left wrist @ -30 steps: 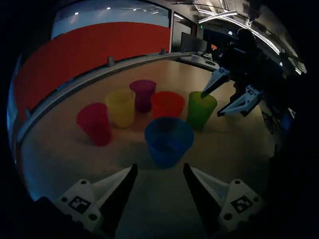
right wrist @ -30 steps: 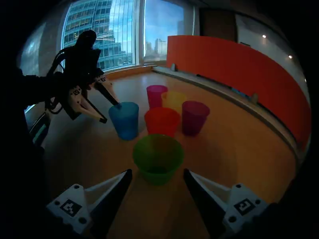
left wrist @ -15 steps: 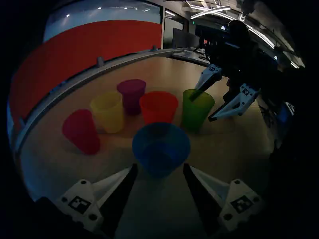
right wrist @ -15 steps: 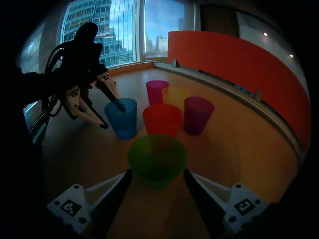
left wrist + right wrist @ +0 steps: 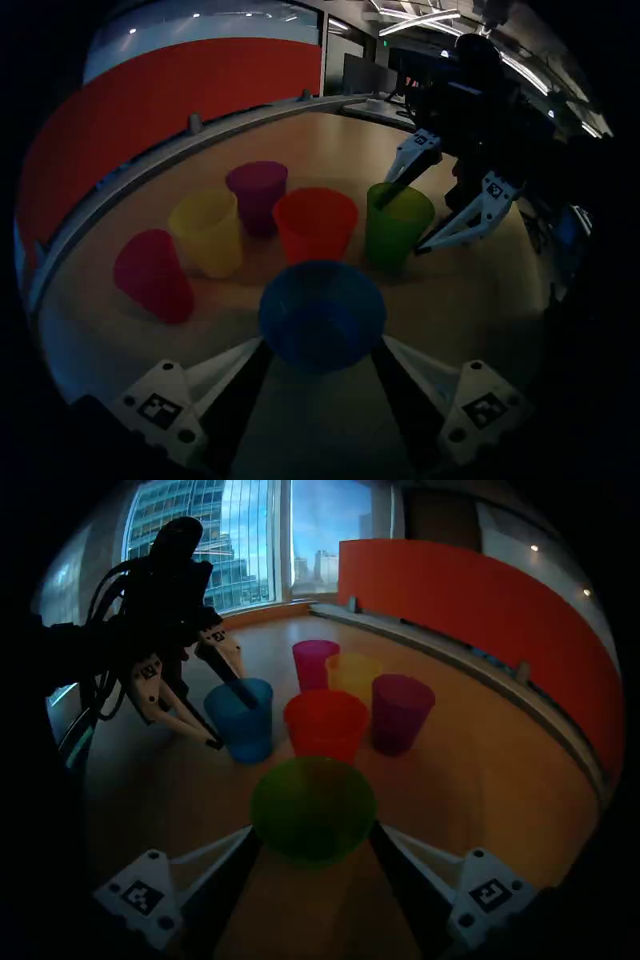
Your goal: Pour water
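1. Six plastic cups stand upright in a close cluster on the wooden surface (image 5: 336, 144): a blue cup (image 5: 322, 316), a green cup (image 5: 398, 228), an orange cup (image 5: 314, 224), a purple cup (image 5: 258, 196), a yellow cup (image 5: 208, 232) and a red cup (image 5: 152, 272).
2. In the left gripper view, the blue cup sits right at the tips of the left claw (image 5: 320, 348) and overlaps the ends of its white fingers (image 5: 204, 376).
3. The right gripper view shows the left claw spread. One finger dips inside the blue cup's rim; the other is outside, just beside the wall.
4. In the right gripper view, the green cup sits right at the tips of the right claw (image 5: 314, 832).
5. The left gripper view shows the right claw spread as well. One finger reaches into the green cup; the other is outside its wall.
6. The orange cup stands just beside both the blue and the green cup. The purple and yellow cups are behind it, and the red cup is at the cluster's edge.
7. Whether any cup holds water cannot be told.
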Demonstrator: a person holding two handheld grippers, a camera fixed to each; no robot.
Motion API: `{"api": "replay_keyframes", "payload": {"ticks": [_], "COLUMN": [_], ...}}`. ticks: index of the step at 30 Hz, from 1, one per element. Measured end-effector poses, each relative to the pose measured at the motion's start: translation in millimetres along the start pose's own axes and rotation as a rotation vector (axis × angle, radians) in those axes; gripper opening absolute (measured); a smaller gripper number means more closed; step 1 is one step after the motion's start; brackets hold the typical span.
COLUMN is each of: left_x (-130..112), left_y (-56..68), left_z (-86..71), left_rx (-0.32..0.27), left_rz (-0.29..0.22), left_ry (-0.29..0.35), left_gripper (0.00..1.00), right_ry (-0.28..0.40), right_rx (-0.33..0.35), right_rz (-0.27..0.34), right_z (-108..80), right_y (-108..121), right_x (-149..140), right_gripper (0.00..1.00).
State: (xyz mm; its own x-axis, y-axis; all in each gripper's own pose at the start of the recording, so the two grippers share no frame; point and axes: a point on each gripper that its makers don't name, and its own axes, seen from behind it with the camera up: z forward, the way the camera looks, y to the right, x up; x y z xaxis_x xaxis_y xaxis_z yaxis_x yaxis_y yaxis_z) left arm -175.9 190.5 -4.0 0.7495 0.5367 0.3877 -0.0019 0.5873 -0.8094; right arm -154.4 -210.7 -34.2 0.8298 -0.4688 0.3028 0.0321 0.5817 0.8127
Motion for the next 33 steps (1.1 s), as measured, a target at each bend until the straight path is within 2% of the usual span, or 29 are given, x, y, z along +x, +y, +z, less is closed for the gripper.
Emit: {"api": "replay_keyframes", "payload": {"ticks": [13,19,33], "left_x": [7.1,8.4,8.7], "left_y": [-0.3,0.1,-0.2], "left_z": [2.8,3.1,-1.0], "left_rx": [0.001,0.002,0.011], "left_rz": [-0.006,-0.027,-0.033], "left_ry": [0.016,0.021,0.029], "left_gripper": [0.85,0.84,0.83], "right_ry": [0.003,0.006,0.027], "right_rx": [0.003,0.004,0.006], "right_rz": [-0.008,-0.004,0.013], "right_z": [2.7,3.4,-2.7], "right_y": [0.5,-0.2,-0.3], "right_x": [3.2,4.2,9.4], "right_gripper": [1.0,0.88,0.87]}}
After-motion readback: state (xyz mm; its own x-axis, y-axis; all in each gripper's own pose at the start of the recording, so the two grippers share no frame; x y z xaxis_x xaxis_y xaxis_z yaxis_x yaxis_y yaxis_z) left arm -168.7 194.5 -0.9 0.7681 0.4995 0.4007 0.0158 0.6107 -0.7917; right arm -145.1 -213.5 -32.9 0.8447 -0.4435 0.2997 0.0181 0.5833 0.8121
